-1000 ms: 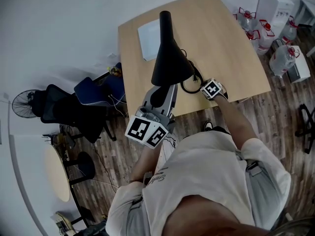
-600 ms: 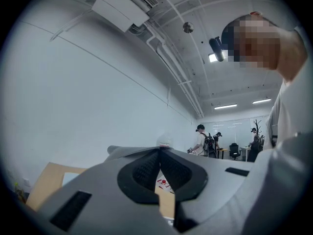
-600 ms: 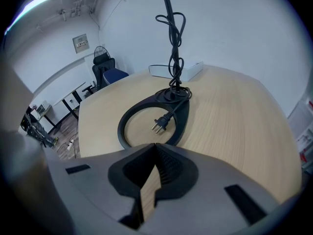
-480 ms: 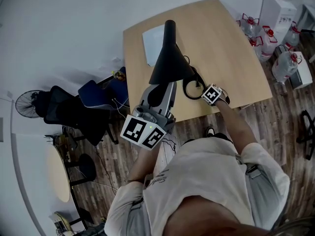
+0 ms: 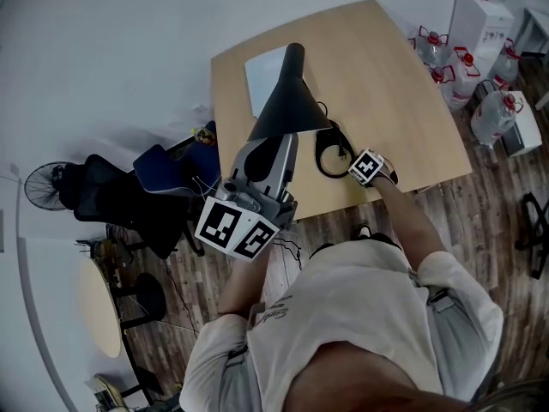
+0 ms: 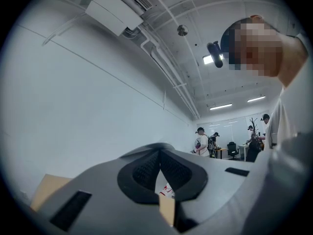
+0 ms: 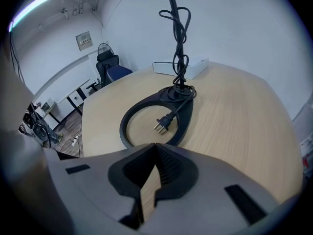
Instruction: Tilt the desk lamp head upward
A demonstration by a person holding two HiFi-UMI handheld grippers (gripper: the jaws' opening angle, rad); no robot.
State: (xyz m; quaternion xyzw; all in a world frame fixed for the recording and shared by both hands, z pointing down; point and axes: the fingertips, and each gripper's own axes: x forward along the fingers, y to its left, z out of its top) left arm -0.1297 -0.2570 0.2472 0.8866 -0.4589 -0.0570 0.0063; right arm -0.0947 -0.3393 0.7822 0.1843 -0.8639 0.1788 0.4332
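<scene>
The black cone-shaped lamp head (image 5: 287, 101) stands high over the wooden desk (image 5: 403, 84). My left gripper (image 5: 276, 144) reaches up under its wide rim; in the head view the cone hides the fingertips. In the left gripper view that gripper (image 6: 160, 153) is shut, points at the ceiling, and no lamp shows. My right gripper (image 5: 352, 160) rests shut at the desk's near edge, empty. It (image 7: 155, 148) faces the lamp's ring base (image 7: 124, 126), which has a plug (image 7: 164, 123) lying inside it. The cable coils round the stem (image 7: 178, 43).
A white flat box (image 5: 262, 71) lies on the desk behind the lamp. Left of the desk stand office chairs (image 5: 120, 191) and a floor fan (image 5: 47, 183). Water bottles (image 5: 497, 110) stand on the floor at the right. People stand far off in the room (image 6: 201, 141).
My left gripper has shifted left and a little outward under the lamp head. The cone looks shorter and more tilted than a second ago. The right gripper has barely moved.
</scene>
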